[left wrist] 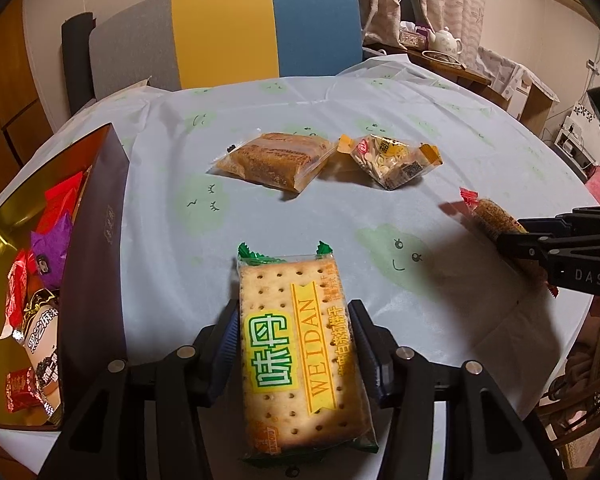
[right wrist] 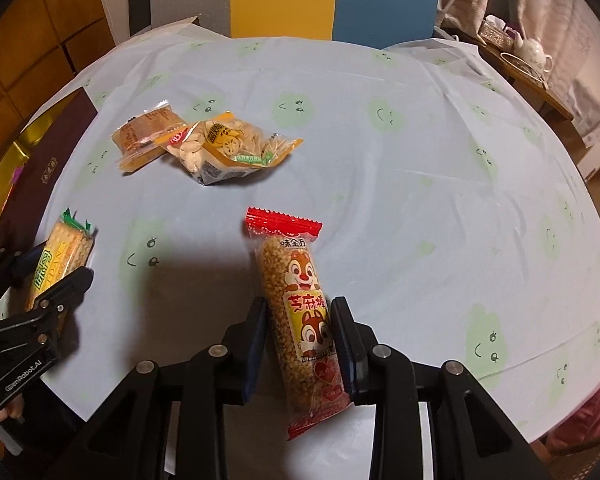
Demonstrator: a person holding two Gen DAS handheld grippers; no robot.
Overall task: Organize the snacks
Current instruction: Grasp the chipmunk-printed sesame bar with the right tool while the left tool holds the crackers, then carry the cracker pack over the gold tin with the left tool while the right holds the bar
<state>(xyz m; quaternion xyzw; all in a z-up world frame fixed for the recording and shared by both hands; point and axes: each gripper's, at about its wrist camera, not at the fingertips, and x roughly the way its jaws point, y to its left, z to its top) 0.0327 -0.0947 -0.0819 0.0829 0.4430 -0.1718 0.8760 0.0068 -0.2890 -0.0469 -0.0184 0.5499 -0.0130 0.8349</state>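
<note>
My left gripper [left wrist: 294,316] is shut on a Weidan cracker packet [left wrist: 300,356], held just above the table; the packet also shows in the right wrist view [right wrist: 62,258]. My right gripper [right wrist: 300,312] is shut on a sesame stick bar [right wrist: 302,320] in a red squirrel wrapper, which also shows in the left wrist view [left wrist: 496,220]. A brown cake packet [left wrist: 274,160] and a clear seed packet [left wrist: 390,158] lie side by side further back on the table. A dark gift box [left wrist: 96,260] with a gold lining holds several wrapped snacks at the left.
The round table [right wrist: 420,200] has a pale blue cloth with green faces. A grey, yellow and blue chair [left wrist: 228,28] stands behind it. A side table with a teapot [left wrist: 446,40] is at the back right.
</note>
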